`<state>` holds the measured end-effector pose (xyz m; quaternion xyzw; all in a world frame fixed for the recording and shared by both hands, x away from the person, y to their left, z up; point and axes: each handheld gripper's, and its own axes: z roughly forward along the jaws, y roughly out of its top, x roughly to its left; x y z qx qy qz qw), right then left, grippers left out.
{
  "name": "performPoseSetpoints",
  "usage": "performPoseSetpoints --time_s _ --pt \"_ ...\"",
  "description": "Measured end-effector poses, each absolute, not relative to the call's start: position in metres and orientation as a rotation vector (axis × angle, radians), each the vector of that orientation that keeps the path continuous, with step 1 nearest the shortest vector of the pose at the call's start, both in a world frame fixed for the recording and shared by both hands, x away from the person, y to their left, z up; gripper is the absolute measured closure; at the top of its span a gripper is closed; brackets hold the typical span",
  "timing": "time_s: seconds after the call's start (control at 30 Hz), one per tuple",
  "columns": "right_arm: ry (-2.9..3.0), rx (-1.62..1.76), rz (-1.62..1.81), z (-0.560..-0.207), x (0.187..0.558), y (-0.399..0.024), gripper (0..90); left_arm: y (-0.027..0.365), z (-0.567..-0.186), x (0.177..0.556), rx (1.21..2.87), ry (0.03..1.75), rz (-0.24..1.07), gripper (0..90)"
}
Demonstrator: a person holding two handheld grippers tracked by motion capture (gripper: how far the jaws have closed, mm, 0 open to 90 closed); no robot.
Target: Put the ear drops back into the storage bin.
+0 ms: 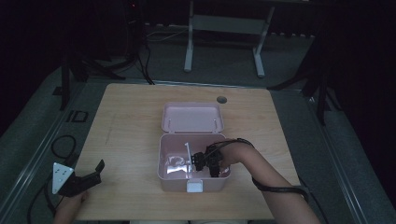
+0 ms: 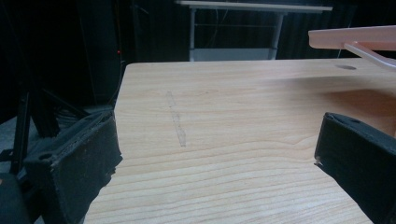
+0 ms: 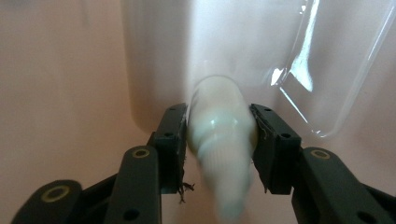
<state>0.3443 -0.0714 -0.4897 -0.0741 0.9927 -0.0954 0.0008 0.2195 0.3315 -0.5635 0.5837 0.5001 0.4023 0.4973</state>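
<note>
Your right gripper (image 3: 219, 140) fills the lower half of the right gripper view, its black jaws pinching a pale, smooth bottle (image 3: 219, 135) whose near end is blurred and runs off the bottom edge, so you cannot tell its cap. Just right of it, a clear glossy plastic piece (image 3: 327, 70) catches the light; its shape is hard to read.

In the high view, that gripper (image 1: 205, 164) sits low centre, reaching into the open pink box (image 1: 163, 161), and your hand hides much of the box's right half.

At the lower left of that view your left gripper (image 1: 86, 179) rests at the table's near corner, jaws spread with nothing between them, your hand cut off by the frame.

The wooden table (image 1: 130, 126) is light, with fine grain. The box's rounded lid (image 1: 192, 117) lies open behind it.

Beyond, the room is dark, with a white desk frame (image 1: 224, 28) on grey floor.
</note>
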Motion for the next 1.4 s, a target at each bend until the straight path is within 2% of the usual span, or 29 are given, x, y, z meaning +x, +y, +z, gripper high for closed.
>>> performPoseSetpoints --time_s 0.27,0.53,1.4 --pt "3.134 -0.219 -0.238 -0.479 0.344 -0.074 52.5 0.331 -0.563 0.22 1.414 1.214 0.974 0.4" --pt "3.114 -0.175 -0.165 -0.452 0.342 -0.075 48.8 0.331 -0.563 0.22 1.414 1.214 0.974 0.4" --pt "3.028 -0.022 0.033 -0.386 0.341 -0.122 45.6 0.331 -0.563 0.22 1.414 1.217 0.975 0.4"
